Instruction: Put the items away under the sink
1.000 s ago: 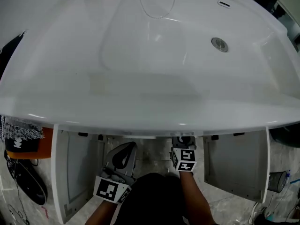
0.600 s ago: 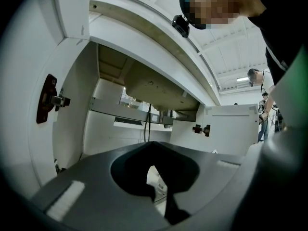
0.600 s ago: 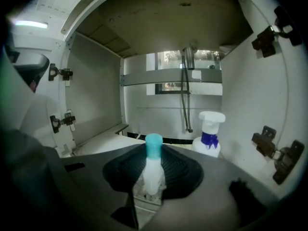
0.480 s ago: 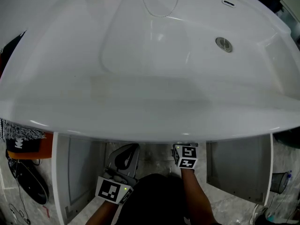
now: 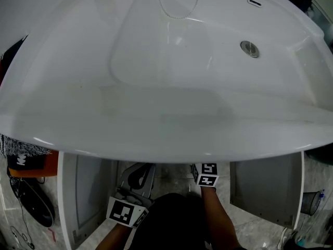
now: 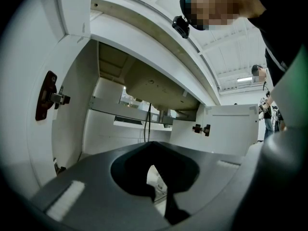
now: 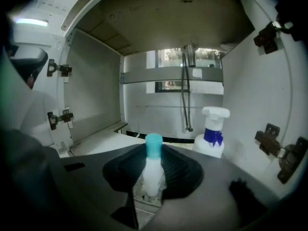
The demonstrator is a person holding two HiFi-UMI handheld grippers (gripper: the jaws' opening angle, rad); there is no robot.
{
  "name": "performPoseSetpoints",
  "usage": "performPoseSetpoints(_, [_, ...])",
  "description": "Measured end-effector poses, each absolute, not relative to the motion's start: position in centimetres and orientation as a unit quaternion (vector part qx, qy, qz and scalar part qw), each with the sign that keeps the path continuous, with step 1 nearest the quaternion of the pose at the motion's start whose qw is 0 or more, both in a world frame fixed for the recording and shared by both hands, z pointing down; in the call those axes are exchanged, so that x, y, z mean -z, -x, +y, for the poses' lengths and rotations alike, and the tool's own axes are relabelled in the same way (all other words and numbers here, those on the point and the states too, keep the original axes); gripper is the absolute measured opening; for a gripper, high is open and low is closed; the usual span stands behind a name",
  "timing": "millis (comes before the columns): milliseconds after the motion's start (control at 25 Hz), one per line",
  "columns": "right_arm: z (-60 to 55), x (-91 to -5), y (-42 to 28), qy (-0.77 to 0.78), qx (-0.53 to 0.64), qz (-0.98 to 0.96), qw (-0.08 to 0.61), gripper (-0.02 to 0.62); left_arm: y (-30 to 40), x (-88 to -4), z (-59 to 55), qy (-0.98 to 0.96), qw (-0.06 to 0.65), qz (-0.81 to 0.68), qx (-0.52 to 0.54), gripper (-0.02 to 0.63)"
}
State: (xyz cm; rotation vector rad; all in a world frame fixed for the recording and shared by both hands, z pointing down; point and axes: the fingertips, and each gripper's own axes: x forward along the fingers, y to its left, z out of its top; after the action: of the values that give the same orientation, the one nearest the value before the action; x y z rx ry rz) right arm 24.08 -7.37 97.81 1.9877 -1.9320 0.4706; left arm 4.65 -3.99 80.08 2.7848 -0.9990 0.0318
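The right gripper (image 7: pixel 154 178) was pinching a small white bottle (image 7: pixel 153 171) with a teal cap (image 7: pixel 154 145). The bottle stood upright between the jaws, its lower part sunk in the dark ribbed pads. It was held in the open mouth of the cabinet (image 7: pixel 98 137) under the sink, above the front of the cabinet floor.

Beyond it, at the back right of the cabinet, stood a white spray bottle (image 7: pixel 212 139) with a blue collar, close beside the right wall. A thin hose (image 7: pixel 185 93) hung down the back wall just left of that sprayer. Hinges (image 7: pixel 59 116) showed on the left side of the opening.

The left gripper (image 6: pixel 152 175) had its jaws drawn together, with only a narrow slit of light between the pads and nothing in them. It pointed level into the same cabinet from the left.

From above, both grippers reached in under the front edge of the wide white sink (image 5: pixel 166 113). The left door (image 5: pixel 83 191) and the right door (image 5: pixel 266 187) stood swung open on either side of them.
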Motion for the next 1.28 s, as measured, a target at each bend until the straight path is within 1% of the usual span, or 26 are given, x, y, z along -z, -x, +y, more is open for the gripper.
performPoseSetpoints(200, [-8.2,-96.4,-24.1,-0.705,-0.138,-0.679,0.151,0.109,-4.5,-80.2,-3.8,-0.937,0.092,-0.336,-0.009,0.006])
performPoseSetpoints(440, [-8.2,-96.5,-24.0,-0.702,-0.136,-0.681,0.162,0.112,-4.2,-80.5,-3.7,-0.937,0.096,-0.337,-0.010,0.006])
performPoseSetpoints(640, [-8.2,-96.8,-23.9,-0.699,-0.135,-0.680,0.174,0.130,-4.2,-80.5,-3.7,-0.936,0.099,-0.337,-0.009,0.008])
performPoseSetpoints(1280, [-6.9,-95.8,-23.9,-0.709,-0.131,-0.671,0.172,0.147,-4.3,-79.1,-3.1,-0.939,0.091,-0.332,0.004,0.006])
